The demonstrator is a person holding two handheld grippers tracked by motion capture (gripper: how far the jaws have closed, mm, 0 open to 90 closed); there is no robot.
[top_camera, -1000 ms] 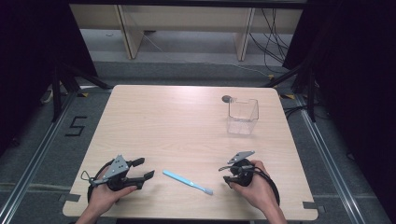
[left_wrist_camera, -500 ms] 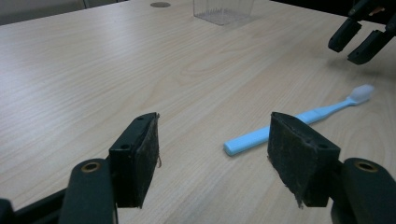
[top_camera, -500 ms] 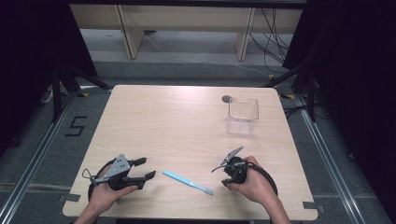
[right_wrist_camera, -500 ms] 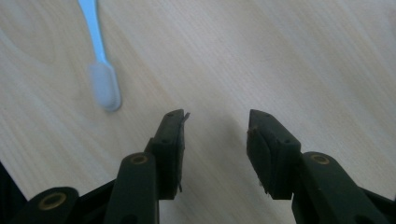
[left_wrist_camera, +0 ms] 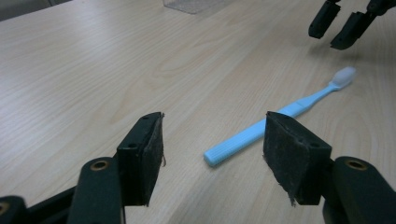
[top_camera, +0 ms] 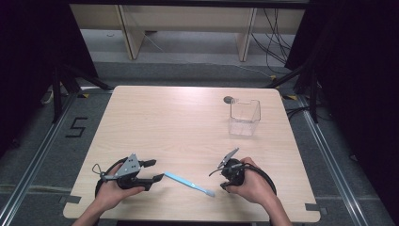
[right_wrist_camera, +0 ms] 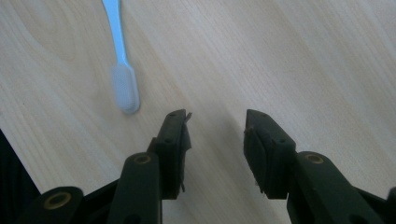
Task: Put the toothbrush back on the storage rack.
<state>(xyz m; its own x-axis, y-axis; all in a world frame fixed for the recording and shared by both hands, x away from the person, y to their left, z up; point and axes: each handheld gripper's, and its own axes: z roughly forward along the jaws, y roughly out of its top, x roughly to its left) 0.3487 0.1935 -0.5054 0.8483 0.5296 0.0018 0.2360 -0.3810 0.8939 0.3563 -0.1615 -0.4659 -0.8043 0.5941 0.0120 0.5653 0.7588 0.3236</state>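
High view had the light blue toothbrush (top_camera: pixel 189 183) lying flat on the table (top_camera: pixel 179 127), near the front edge, roughly between the two hands. Handle end pointed toward the left tongs (top_camera: pixel 157 170), bristle head toward the right tongs (top_camera: pixel 215 179). A clear plastic container (top_camera: pixel 244 117) sat well apart at the far right of the table, with a small dark round thing just behind it that I couldn't make out.

Left tongs were released, nothing pinched, and the jaws had just been closing in a bit. In the left gripper view the toothbrush (left_wrist_camera: pixel 275 116) handle end lay just ahead of the gap, nearer the right-hand jaw, no pad touching it. Right tongs (right_wrist_camera: pixel 217 130) were also released and empty, their jaws had just been narrowing too, and the white bristle head (right_wrist_camera: pixel 125 88) sat just off to one side of them, apart from the pads.

My take on handling: it's a light, stiff plastic stick, fairly slick, and it sits really low on the wood, so the pads would probably have to come right down to the table to get around it. I'd grab the wider, ribbed-looking handle end, across its width. The thin neck looked likely to swivel in the grip, and the bristles are soft and would just squash.
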